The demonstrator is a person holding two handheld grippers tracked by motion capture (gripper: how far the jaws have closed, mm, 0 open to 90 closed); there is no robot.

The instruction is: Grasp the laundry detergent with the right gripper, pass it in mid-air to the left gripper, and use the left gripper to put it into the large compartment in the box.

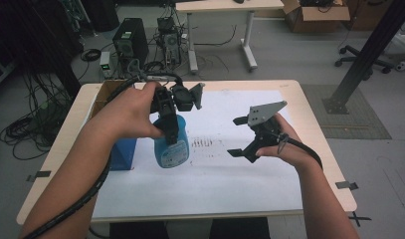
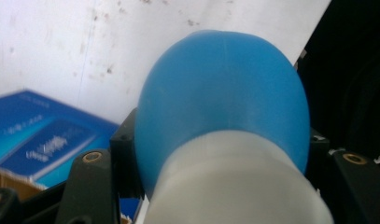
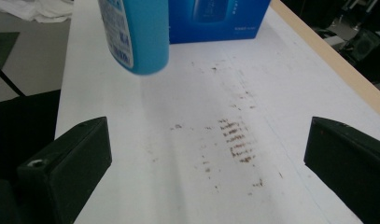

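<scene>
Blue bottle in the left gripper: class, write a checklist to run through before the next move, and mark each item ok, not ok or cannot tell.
1. Left gripper is clamped on the blue bottle near its top: ok.
2. Bottle is lifted off the white sheet: ok; the right gripper view shows its base hanging above the sheet.
3. Right gripper is open and empty, beside the bottle: ok.
4. Bottle is clear of the blue box: cannot tell; they overlap in the high view.
5. Brown stains are wiped off the sheet: not ok.
6. Bottle's cap is closed tight: cannot tell.
</scene>
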